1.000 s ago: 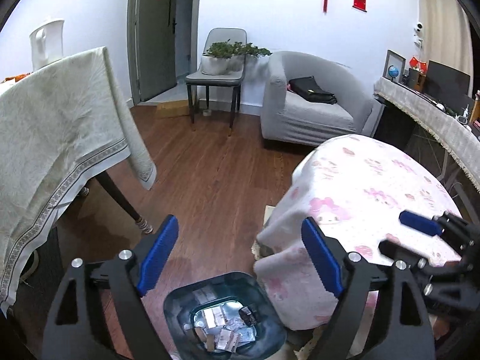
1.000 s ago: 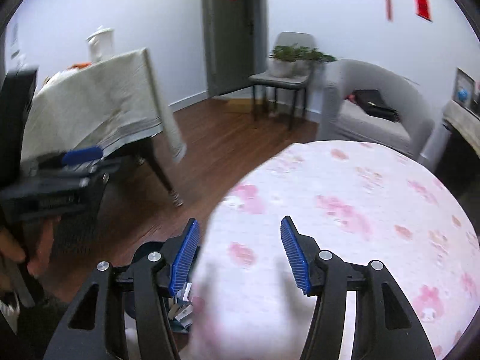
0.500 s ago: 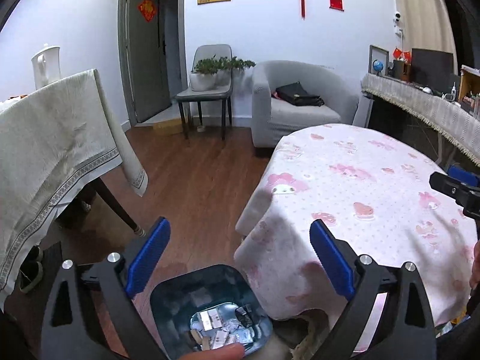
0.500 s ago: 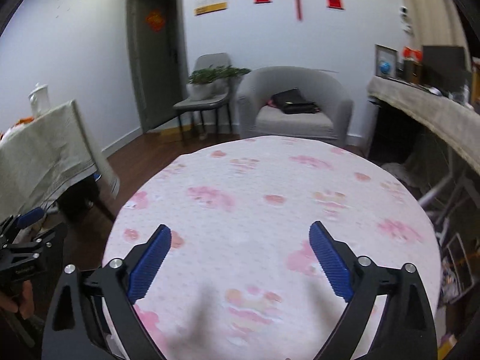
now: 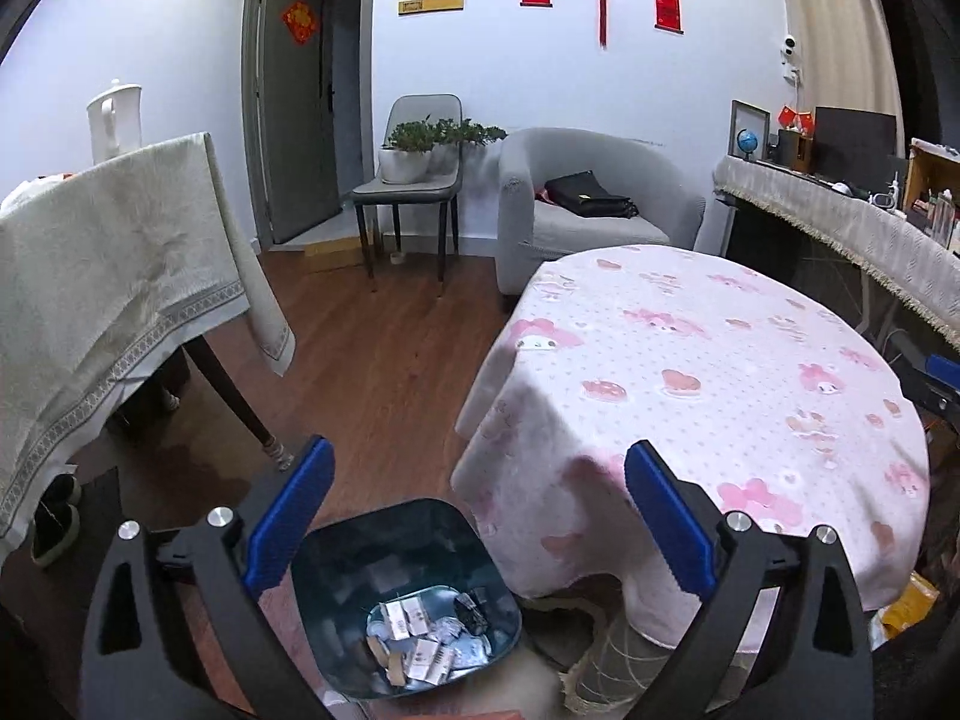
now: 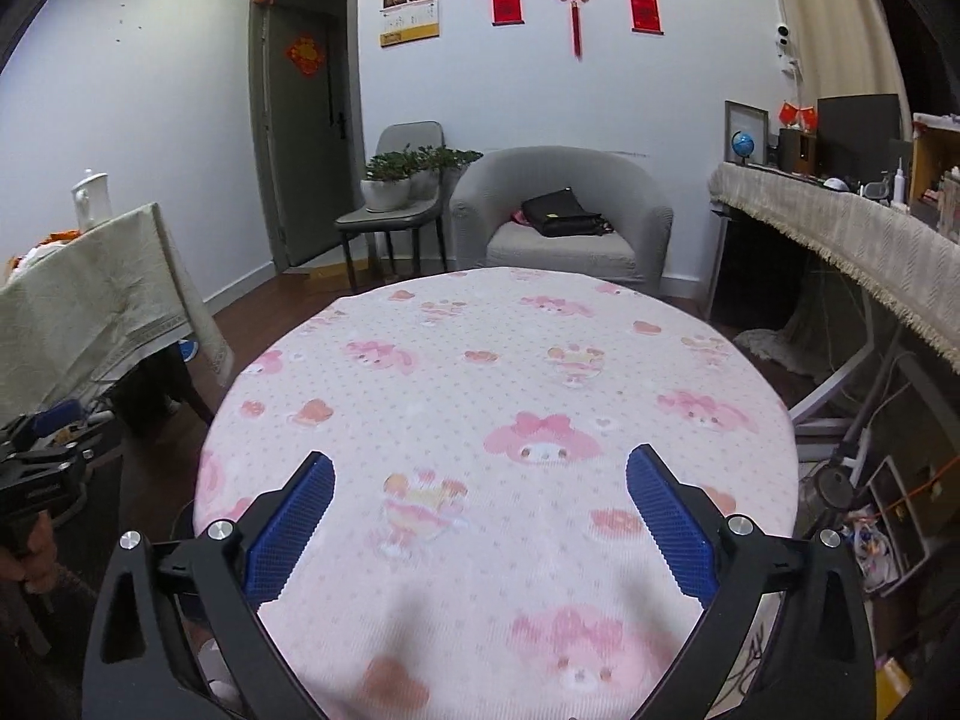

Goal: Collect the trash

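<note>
Beside the pink-clothed round table (image 5: 708, 372), a bin (image 5: 408, 546) of paper scraps (image 5: 420, 642), both grippers spread wide, empty.

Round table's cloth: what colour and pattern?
The cloth is pale pink with small dots and pink cartoon rabbit and bow prints; clearest in the right wrist view.

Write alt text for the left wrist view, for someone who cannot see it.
The left tongs stand open and empty above a dark trash bin on the wood floor, with paper scraps lying in its bottom. Right of the bin is a round table draped in a pink patterned cloth; a grey armchair sits behind.
</note>
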`<state>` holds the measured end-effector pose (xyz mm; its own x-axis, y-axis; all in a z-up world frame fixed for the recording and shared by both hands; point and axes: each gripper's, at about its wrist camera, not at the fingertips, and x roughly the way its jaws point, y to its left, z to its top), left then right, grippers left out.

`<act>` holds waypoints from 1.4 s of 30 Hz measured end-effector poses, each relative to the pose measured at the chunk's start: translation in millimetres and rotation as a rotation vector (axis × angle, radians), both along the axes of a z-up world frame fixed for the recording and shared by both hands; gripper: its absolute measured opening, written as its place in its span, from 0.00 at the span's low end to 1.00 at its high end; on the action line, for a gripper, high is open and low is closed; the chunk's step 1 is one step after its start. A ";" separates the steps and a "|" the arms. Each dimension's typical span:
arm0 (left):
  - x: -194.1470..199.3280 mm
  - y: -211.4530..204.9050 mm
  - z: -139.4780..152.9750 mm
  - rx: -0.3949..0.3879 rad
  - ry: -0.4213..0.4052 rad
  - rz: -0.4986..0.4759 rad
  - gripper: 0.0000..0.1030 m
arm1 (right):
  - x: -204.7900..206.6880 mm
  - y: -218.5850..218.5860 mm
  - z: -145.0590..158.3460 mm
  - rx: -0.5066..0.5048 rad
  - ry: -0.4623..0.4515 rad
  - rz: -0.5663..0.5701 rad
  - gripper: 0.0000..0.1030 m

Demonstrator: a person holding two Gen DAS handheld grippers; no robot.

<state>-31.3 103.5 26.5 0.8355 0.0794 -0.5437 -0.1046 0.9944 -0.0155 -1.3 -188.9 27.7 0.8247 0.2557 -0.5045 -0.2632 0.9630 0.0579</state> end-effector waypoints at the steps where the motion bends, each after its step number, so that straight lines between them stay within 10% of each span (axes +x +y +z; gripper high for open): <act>1: -0.3 -1.7 -0.3 0.011 -0.002 0.000 0.96 | -3.4 -1.2 0.5 0.020 -0.003 0.007 0.96; 42: 2.4 -7.1 -12.7 0.001 0.051 -0.008 0.96 | -8.4 26.2 -6.0 -0.011 0.025 0.113 0.96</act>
